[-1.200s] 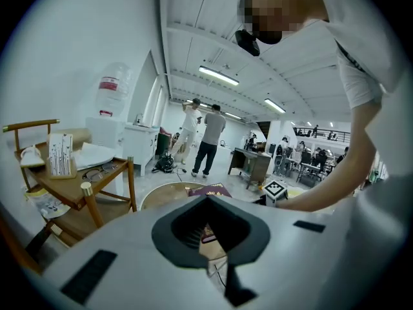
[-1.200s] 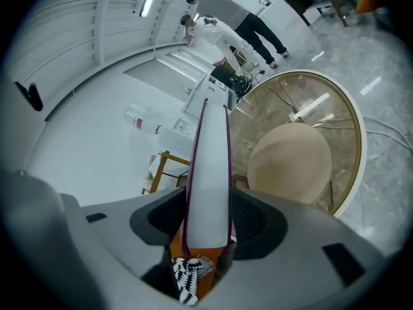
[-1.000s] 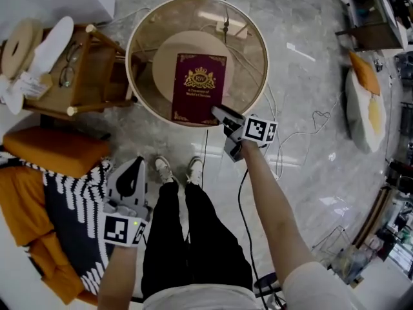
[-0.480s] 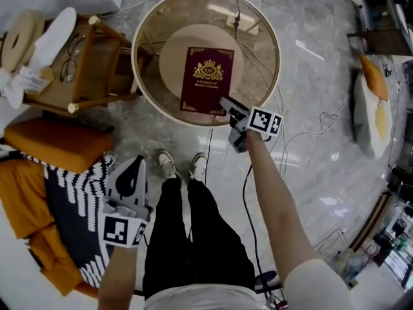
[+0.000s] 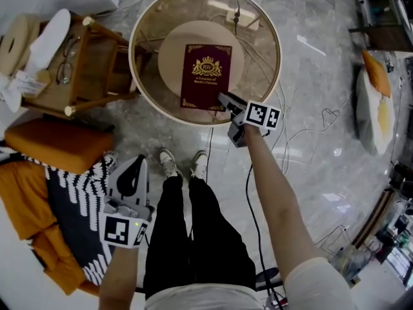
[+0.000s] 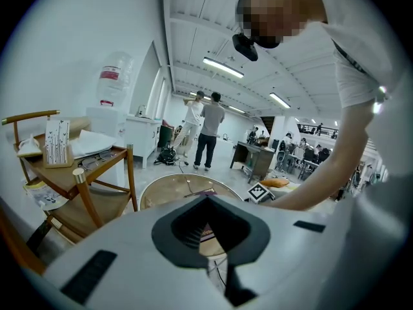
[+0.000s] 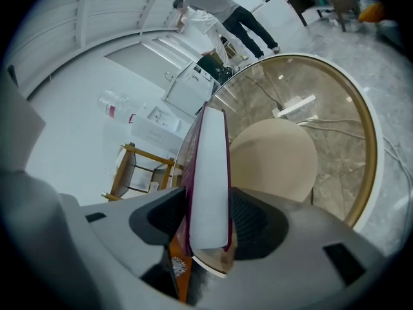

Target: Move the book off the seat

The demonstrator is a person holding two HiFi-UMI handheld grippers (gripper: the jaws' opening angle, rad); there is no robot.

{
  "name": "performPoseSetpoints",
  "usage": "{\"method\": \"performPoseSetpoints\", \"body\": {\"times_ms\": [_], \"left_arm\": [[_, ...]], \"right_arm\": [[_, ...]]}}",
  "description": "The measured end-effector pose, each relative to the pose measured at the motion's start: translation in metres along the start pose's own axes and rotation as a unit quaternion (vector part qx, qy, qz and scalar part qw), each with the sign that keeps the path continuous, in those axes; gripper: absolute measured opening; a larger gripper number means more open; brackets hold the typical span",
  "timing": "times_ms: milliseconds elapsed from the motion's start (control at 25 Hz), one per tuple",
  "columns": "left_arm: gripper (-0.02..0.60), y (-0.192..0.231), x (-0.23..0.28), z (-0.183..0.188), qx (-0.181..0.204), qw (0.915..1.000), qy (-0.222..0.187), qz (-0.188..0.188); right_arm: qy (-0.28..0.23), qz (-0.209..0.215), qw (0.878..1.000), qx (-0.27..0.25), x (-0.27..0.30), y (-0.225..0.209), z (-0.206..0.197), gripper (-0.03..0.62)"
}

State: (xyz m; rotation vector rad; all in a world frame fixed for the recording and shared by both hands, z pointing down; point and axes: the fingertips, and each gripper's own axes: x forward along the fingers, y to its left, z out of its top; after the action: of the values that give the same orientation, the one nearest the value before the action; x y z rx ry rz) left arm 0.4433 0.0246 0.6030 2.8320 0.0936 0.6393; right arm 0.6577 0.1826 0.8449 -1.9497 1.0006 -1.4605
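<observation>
A maroon hardback book (image 5: 205,76) with a gold crest lies over the round glass-topped seat (image 5: 145,18), above its beige disc (image 5: 171,44). My right gripper (image 5: 222,102) is shut on the book's near right corner. In the right gripper view the white page edge of the book (image 7: 210,186) stands between the two pads, and both press on its covers. Whether the book rests on the glass I cannot tell. My left gripper (image 5: 133,163) hangs by the person's left leg, far from the book. Its jaws are shut with nothing in them.
A wooden side table (image 5: 97,63) with glasses and papers stands left of the seat. An orange cushion (image 5: 55,147) and a striped blanket (image 5: 71,218) lie at lower left. Cables (image 5: 303,134) cross the marble floor. The person's feet (image 5: 169,163) are close to the seat's rim.
The right gripper has sunk a little, still closed on the same corner of the book. The left gripper has kept still.
</observation>
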Motion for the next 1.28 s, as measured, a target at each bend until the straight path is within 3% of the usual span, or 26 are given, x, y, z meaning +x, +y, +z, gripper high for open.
{"method": "performPoseSetpoints", "body": {"times_ms": [120, 200, 240, 680, 1000, 1280], "left_arm": [[0.015, -0.002, 0.002, -0.001, 0.001, 1.0, 0.002, -0.004], [0.016, -0.003, 0.003, -0.002, 0.001, 1.0, 0.003, -0.007], [0.015, -0.003, 0.003, -0.002, 0.001, 1.0, 0.002, -0.008], [0.015, -0.011, 0.0, 0.001, 0.006, 0.9997, -0.007, -0.021], [0.016, -0.03, -0.004, 0.006, 0.006, 0.9992, -0.01, -0.038], [0.015, -0.054, -0.015, 0.036, 0.024, 0.9977, -0.033, -0.054]], "right_arm": [[-0.004, -0.044, 0.999, -0.024, -0.002, -0.01, 0.002, 0.235], [-0.004, -0.078, 0.996, -0.052, -0.004, -0.016, 0.002, 0.142], [-0.002, -0.087, 0.994, -0.065, -0.004, -0.016, 0.001, 0.171], [-0.019, -0.103, 0.992, -0.072, -0.028, -0.012, -0.002, 0.206], [-0.052, -0.125, 0.989, -0.059, -0.077, -0.013, -0.027, 0.034], [-0.053, -0.137, 0.987, -0.071, -0.141, -0.003, -0.054, 0.021]]}}
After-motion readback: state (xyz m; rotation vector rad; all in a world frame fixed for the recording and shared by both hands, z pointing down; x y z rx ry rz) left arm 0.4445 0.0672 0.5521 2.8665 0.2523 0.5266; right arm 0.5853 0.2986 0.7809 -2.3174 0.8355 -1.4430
